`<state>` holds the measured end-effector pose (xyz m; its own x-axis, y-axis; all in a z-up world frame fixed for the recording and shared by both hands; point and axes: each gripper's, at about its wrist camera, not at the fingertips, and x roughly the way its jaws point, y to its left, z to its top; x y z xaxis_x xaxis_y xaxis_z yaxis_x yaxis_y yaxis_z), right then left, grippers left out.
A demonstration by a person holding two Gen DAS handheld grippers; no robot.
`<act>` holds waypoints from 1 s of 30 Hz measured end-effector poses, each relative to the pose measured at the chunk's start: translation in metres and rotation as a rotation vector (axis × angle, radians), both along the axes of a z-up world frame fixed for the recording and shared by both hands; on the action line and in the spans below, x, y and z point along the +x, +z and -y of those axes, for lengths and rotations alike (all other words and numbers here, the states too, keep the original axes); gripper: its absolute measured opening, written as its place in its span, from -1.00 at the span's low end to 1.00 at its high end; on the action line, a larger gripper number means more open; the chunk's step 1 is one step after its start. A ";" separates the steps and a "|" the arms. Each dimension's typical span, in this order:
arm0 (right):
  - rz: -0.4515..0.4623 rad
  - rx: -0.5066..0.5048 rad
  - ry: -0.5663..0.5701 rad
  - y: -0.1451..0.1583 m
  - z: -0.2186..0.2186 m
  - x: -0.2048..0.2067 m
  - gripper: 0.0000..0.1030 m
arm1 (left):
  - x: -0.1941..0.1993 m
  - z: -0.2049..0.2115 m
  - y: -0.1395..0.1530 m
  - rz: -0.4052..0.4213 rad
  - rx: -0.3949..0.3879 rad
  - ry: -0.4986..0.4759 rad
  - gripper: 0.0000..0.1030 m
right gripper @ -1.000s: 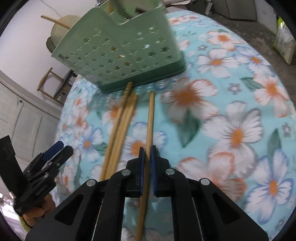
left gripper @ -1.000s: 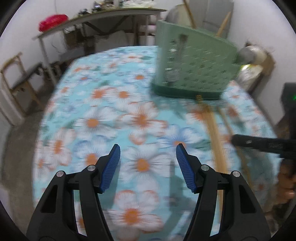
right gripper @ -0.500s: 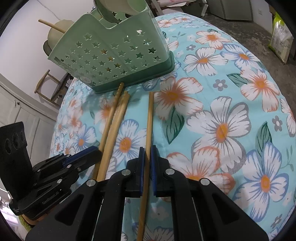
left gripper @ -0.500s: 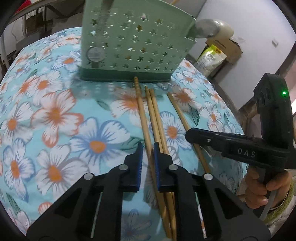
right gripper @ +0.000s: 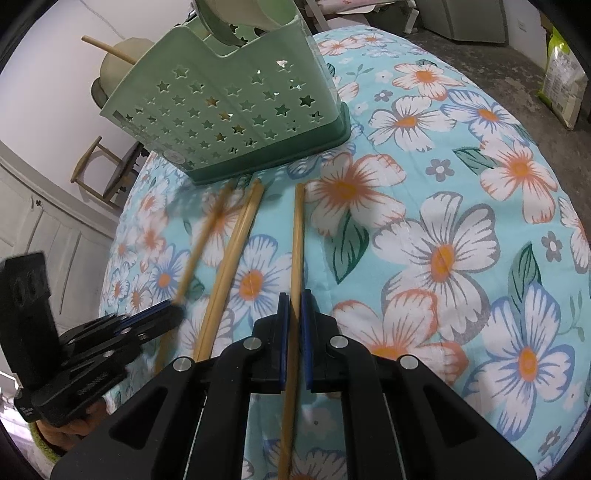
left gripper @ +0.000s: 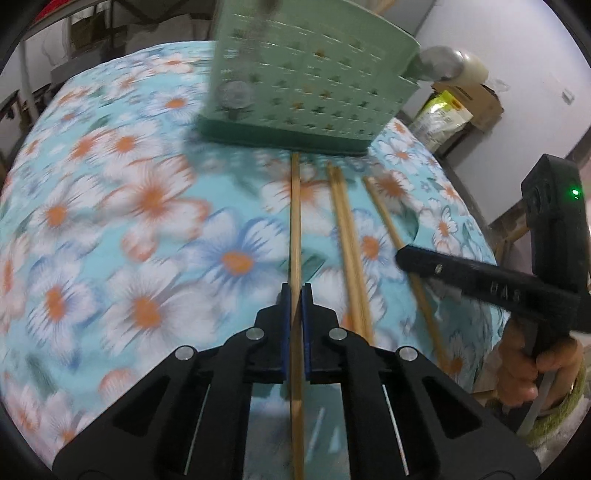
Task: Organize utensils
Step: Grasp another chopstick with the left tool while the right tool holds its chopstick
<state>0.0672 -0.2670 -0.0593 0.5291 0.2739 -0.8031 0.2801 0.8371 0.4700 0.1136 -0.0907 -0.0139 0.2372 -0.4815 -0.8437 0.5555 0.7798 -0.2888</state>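
Several wooden chopsticks lie on the floral tablecloth (right gripper: 443, 258) in front of a green star-holed utensil caddy (right gripper: 229, 110) (left gripper: 314, 74). My left gripper (left gripper: 295, 291) is closing on the leftmost chopstick (left gripper: 295, 221), its blue pads pressing the stick; from the right wrist this stick (right gripper: 203, 236) looks blurred beside the left gripper (right gripper: 177, 310). My right gripper (right gripper: 294, 295) is shut on the rightmost chopstick (right gripper: 297, 236), also visible as (left gripper: 388, 218) under the right gripper (left gripper: 402, 254). A pair of chopsticks (right gripper: 236, 243) (left gripper: 345, 236) lies loose between the two.
A pale ladle (right gripper: 236, 18) stands in the caddy. The round table drops off just behind both grippers. A wooden chair (right gripper: 99, 166) and white cabinet doors (right gripper: 44, 229) stand to the left, a feed bag (right gripper: 561, 81) and a cardboard box (left gripper: 469, 99) on the floor beyond.
My left gripper swung right from the bare cloth to the chopsticks, dropped a little and closed from wide open onto the leftmost stick. The right gripper stayed put, holding its stick.
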 end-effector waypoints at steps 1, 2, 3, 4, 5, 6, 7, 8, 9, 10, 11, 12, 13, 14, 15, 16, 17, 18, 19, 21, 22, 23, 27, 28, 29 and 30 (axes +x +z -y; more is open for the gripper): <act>-0.003 0.000 0.004 0.000 0.000 -0.001 -0.87 | -0.002 -0.009 0.001 0.002 0.009 0.015 -0.92; -0.005 0.003 0.006 0.000 0.000 -0.002 -0.87 | -0.005 -0.021 0.001 0.000 0.025 0.040 -0.92; -0.009 0.007 0.011 0.000 0.001 -0.003 -0.88 | -0.006 -0.031 0.002 -0.008 0.032 0.056 -0.92; -0.014 0.010 0.020 0.000 0.001 -0.005 -0.88 | -0.007 -0.040 0.001 -0.023 0.037 0.073 -0.92; -0.017 0.012 0.027 0.000 0.002 -0.007 -0.87 | -0.009 -0.051 0.001 -0.044 0.035 0.093 -0.92; -0.021 0.015 0.033 0.001 0.003 -0.008 -0.87 | -0.011 -0.058 0.002 -0.057 0.031 0.103 -0.92; -0.028 0.021 0.049 0.001 0.003 -0.010 -0.87 | -0.013 -0.062 0.004 -0.066 0.027 0.112 -0.92; -0.031 0.024 0.062 0.001 0.003 -0.011 -0.86 | -0.015 -0.068 0.006 -0.073 0.016 0.121 -0.91; -0.032 0.022 0.076 0.003 0.002 -0.012 -0.85 | -0.015 -0.070 0.008 -0.077 0.007 0.123 -0.89; -0.032 0.020 0.082 0.003 0.002 -0.013 -0.84 | -0.015 -0.071 0.010 -0.079 -0.004 0.121 -0.80; -0.031 0.015 0.090 0.004 0.002 -0.013 -0.82 | -0.013 -0.070 0.011 -0.071 -0.010 0.120 -0.74; -0.029 0.011 0.094 0.004 0.001 -0.012 -0.79 | -0.012 -0.071 0.012 -0.063 -0.007 0.120 -0.67; -0.028 0.010 0.090 0.003 0.001 -0.010 -0.77 | -0.009 -0.069 0.013 -0.056 0.003 0.118 -0.67; -0.028 0.010 0.088 0.002 0.001 -0.009 -0.76 | -0.007 -0.067 0.013 -0.051 0.009 0.116 -0.67; -0.025 0.007 0.085 0.002 0.002 -0.007 -0.76 | -0.001 -0.061 0.012 -0.044 0.011 0.112 -0.67; -0.018 -0.001 0.084 0.002 0.001 -0.005 -0.75 | 0.003 -0.058 0.011 -0.040 0.015 0.110 -0.67; -0.014 -0.009 0.082 0.002 0.001 -0.002 -0.75 | 0.006 -0.056 0.010 -0.038 0.021 0.111 -0.67; -0.010 -0.017 0.080 0.002 0.001 0.001 -0.75 | 0.012 -0.050 0.008 -0.032 0.029 0.107 -0.67; -0.007 -0.021 0.078 0.002 0.000 0.004 -0.75 | 0.016 -0.046 0.007 -0.026 0.036 0.105 -0.67; 0.001 -0.033 0.075 0.002 0.000 0.009 -0.75 | 0.024 -0.037 0.004 -0.002 0.061 0.097 -0.67; 0.007 -0.045 0.073 0.002 -0.001 0.012 -0.76 | 0.027 -0.032 0.002 0.014 0.078 0.092 -0.67; 0.011 -0.054 0.071 0.002 -0.002 0.015 -0.76 | 0.031 -0.027 0.000 0.029 0.099 0.090 -0.67; 0.024 -0.095 0.059 0.002 -0.004 0.023 -0.84 | 0.036 -0.017 -0.002 0.093 0.143 0.079 -0.78; 0.025 -0.109 0.056 0.002 -0.004 0.025 -0.86 | 0.036 -0.016 -0.002 0.102 0.148 0.078 -0.84; 0.025 -0.114 0.054 0.003 -0.005 0.025 -0.86 | 0.036 -0.016 -0.002 0.107 0.152 0.078 -0.86; 0.025 -0.121 0.054 0.004 -0.006 0.025 -0.86 | 0.035 -0.017 -0.002 0.109 0.150 0.081 -0.88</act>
<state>0.0926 -0.2612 -0.0557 0.5368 0.2048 -0.8185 0.2222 0.9015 0.3713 0.1488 -0.0742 -0.0156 0.3642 -0.3279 -0.8717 0.5108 0.8529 -0.1074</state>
